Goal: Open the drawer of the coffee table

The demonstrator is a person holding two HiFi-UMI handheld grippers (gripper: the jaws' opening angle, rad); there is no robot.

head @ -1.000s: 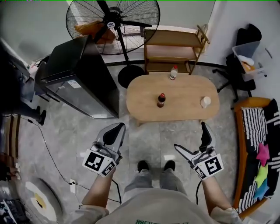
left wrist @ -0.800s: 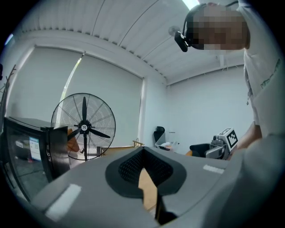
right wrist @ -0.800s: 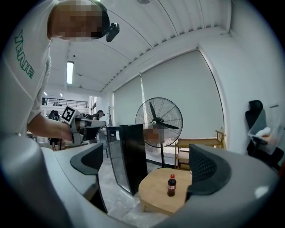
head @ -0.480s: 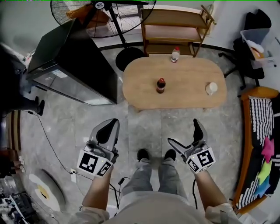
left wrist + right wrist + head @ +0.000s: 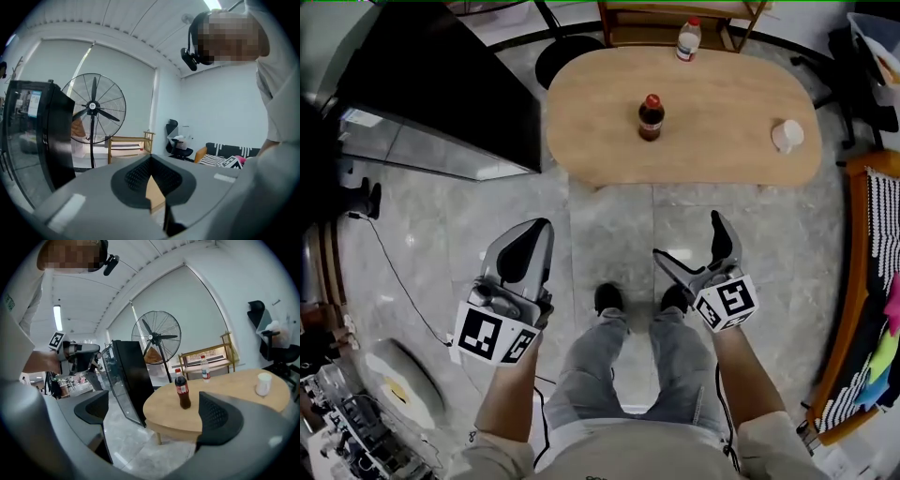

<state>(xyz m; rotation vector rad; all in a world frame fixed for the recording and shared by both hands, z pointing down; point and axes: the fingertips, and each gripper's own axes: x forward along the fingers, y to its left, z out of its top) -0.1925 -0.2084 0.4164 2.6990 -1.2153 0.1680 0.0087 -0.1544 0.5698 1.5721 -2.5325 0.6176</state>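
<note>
Holding left tongs (image 5: 539, 227) pressed closed and empty at lower left, right tongs (image 5: 687, 236) spread wide and empty at lower right. Facing worktop (image 5: 722, 112) at upper centre, near edge well apart from both; open floor (image 5: 609, 220) between. Hemmed by cabinet (image 5: 441, 84) upper left, sofa (image 5: 874, 244) right.

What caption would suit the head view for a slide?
Person stands before an oval coffee table bearing a cola bottle, left gripper shut, right gripper open.

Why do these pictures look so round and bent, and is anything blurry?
Head view: wide lens bends the room around the sharp coffee table; floor tiles show pale glare. Both gripper views: black rounded corners, soft close-up jaws, a mosaic patch added.
</note>
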